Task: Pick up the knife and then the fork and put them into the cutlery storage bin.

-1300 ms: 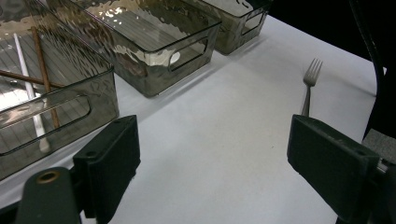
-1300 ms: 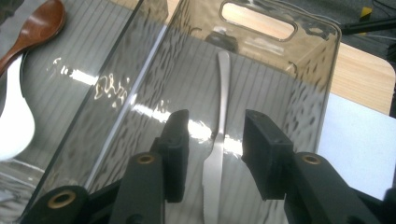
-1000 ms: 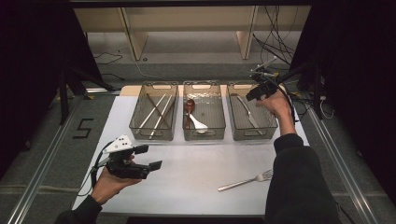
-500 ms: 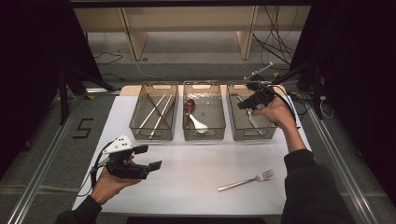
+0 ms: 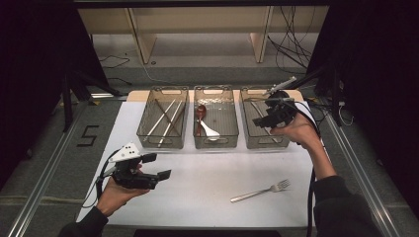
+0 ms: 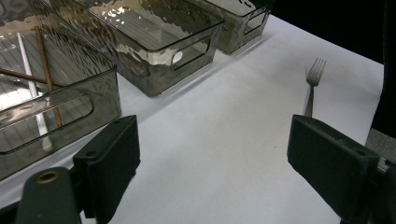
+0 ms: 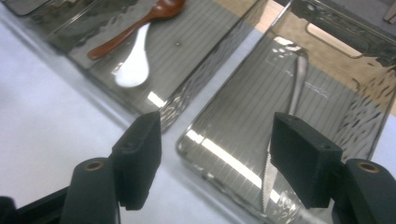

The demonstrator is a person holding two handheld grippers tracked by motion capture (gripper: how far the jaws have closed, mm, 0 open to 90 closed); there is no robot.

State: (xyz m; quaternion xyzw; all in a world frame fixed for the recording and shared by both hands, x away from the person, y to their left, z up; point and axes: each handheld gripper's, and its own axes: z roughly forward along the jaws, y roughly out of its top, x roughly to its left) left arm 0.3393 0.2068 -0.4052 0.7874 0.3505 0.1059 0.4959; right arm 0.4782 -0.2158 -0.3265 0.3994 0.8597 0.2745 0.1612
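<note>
While the right gripper hangs over the right smoked-plastic bin, jaws spread and empty, a steel knife lies inside. Next target by my reading: the steel fork on the near white mat; approach across its handle. Left gripper open, idle. Versus earlier: right jaws have just been opening, hand drawn nearer.

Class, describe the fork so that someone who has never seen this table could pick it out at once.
Start at the white table with three clear bins in a row at its far side. Come toward the near edge, right of the middle: the fork lies there alone, tines toward the right. It is the one utensil flat on the bare table; all the others lie inside bins.
</note>
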